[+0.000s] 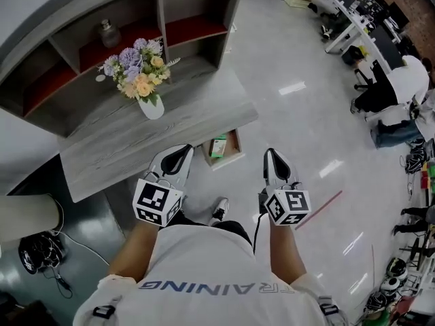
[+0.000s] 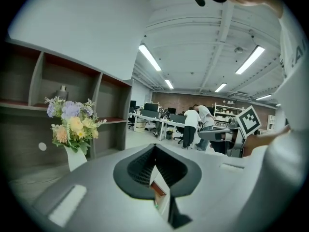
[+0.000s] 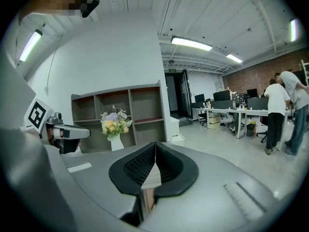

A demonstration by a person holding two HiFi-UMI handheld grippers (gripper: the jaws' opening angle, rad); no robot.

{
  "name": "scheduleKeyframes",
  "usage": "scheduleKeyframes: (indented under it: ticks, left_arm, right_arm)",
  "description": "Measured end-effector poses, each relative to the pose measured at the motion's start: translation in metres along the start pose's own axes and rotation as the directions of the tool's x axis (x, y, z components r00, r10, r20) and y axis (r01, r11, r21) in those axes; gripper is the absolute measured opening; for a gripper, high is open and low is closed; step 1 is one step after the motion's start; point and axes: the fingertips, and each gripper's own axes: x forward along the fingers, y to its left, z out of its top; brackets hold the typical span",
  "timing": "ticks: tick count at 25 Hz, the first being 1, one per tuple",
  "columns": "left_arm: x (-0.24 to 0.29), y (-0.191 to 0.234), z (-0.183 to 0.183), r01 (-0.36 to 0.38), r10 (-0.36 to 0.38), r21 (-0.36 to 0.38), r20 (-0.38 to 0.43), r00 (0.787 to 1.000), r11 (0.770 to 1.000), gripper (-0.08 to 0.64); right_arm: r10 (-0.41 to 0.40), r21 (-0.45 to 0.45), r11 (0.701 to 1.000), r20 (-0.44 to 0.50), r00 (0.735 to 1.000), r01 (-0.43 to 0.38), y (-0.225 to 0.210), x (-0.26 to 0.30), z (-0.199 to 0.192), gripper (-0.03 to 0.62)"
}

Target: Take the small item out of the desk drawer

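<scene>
In the head view a small wooden drawer (image 1: 235,156) stands pulled out from under the front edge of the grey wood-grain desk (image 1: 136,141). A small green and white box (image 1: 218,146) lies inside it. My left gripper (image 1: 182,150) hovers just left of the drawer, over the desk's front edge, with its jaws shut and nothing in them. My right gripper (image 1: 270,154) hangs over the floor to the right of the drawer, also shut and empty. In each gripper view the dark pads meet at the tip: left gripper (image 2: 155,147), right gripper (image 3: 155,144).
A white vase of flowers (image 1: 141,77) stands on the desk in front of a shelf unit (image 1: 102,43). Two people stand at office desks (image 1: 397,90) far right. A red strip (image 1: 318,210) lies on the glossy floor. Cables and dark gear (image 1: 41,251) sit at lower left.
</scene>
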Motion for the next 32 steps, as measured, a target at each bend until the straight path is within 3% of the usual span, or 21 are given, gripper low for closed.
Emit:
scheduleKeyframes:
  ticks: [7,13,19,24,32]
  left_arm:
    - [0.016,-0.014,0.008,-0.023,0.023,0.008,-0.003,1.0,1.0,0.0]
    - [0.024,-0.019,0.008,-0.024,0.025,0.011,-0.012,1.0,1.0,0.0]
    - [0.023,-0.02,-0.001,-0.029,0.029,0.006,-0.044,0.999,1.0,0.0]
    - [0.018,-0.012,-0.016,-0.059,0.058,-0.005,-0.08,0.995,0.998,0.0]
    - [0.031,0.004,-0.076,-0.074,0.068,-0.038,-0.151,0.986,0.997,0.0]
  right_arm:
    - [0.042,-0.022,0.999,0.008,0.999,-0.042,-0.022,0.007,0.009,0.12]
    - [0.09,0.0,0.996,-0.027,0.996,-0.09,-0.016,0.02,0.002,0.315]
    - [0.114,0.039,0.993,-0.083,0.99,-0.111,-0.015,0.026,-0.016,0.36]
    - [0.134,0.165,0.981,-0.2,0.971,-0.102,-0.014,0.049,-0.072,0.359]
    - [0.144,0.253,0.967,-0.401,0.905,-0.042,-0.01,0.103,-0.201,0.351]
